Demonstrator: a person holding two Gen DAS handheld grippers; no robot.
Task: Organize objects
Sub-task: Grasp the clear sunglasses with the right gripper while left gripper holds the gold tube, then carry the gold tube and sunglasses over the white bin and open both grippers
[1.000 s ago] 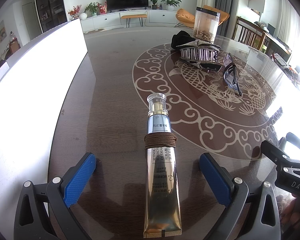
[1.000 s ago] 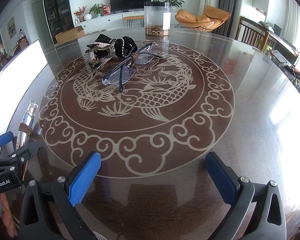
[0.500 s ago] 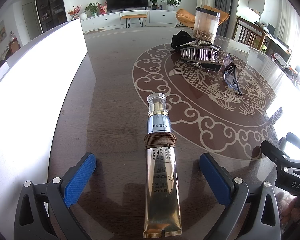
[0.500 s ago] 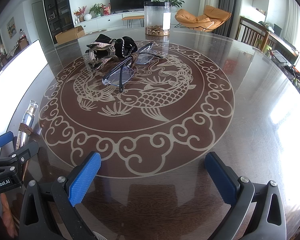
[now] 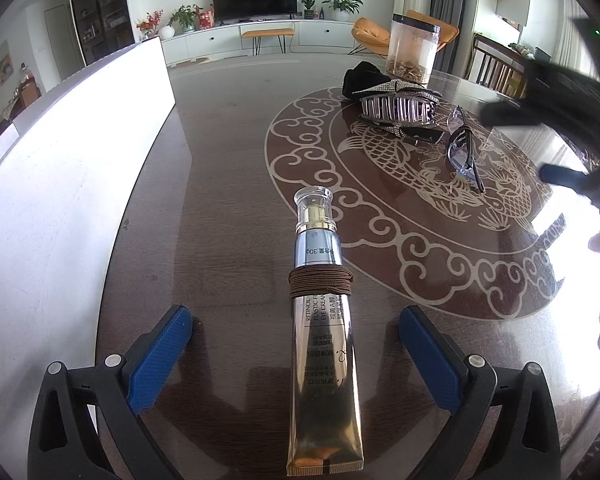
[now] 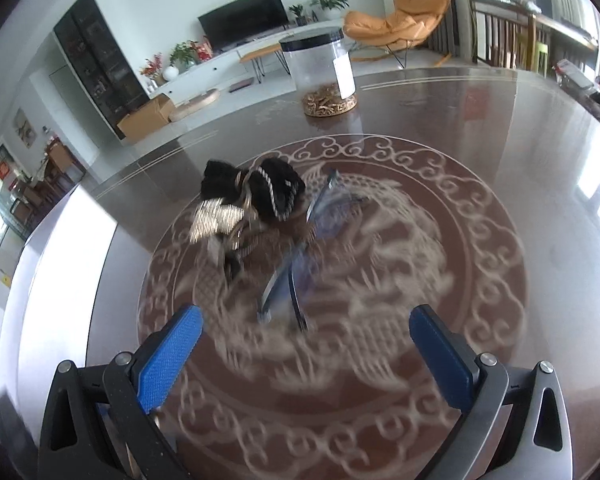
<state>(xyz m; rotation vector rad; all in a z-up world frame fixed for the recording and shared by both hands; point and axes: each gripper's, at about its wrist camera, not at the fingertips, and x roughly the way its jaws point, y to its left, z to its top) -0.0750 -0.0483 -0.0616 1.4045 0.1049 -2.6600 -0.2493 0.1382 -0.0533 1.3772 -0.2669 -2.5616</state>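
The left gripper (image 5: pixel 296 344) is unchanged from a second ago: jaws spread wide at the bottom of its frame, with the gold eye cream tube (image 5: pixel 324 344) lying flat between them, touching neither pad, a brown hair tie (image 5: pixel 321 280) wound around its middle. The right gripper (image 6: pixel 306 350) has moved. Earlier it sat low at the near table edge; now it shows blurred at the left view's right edge and its own view is tilted down over the glasses (image 6: pixel 296 264), jaws wide and empty. The hair clip (image 6: pixel 220 220) and black pouch (image 6: pixel 260 188) lie centre-frame, just left of the glasses.
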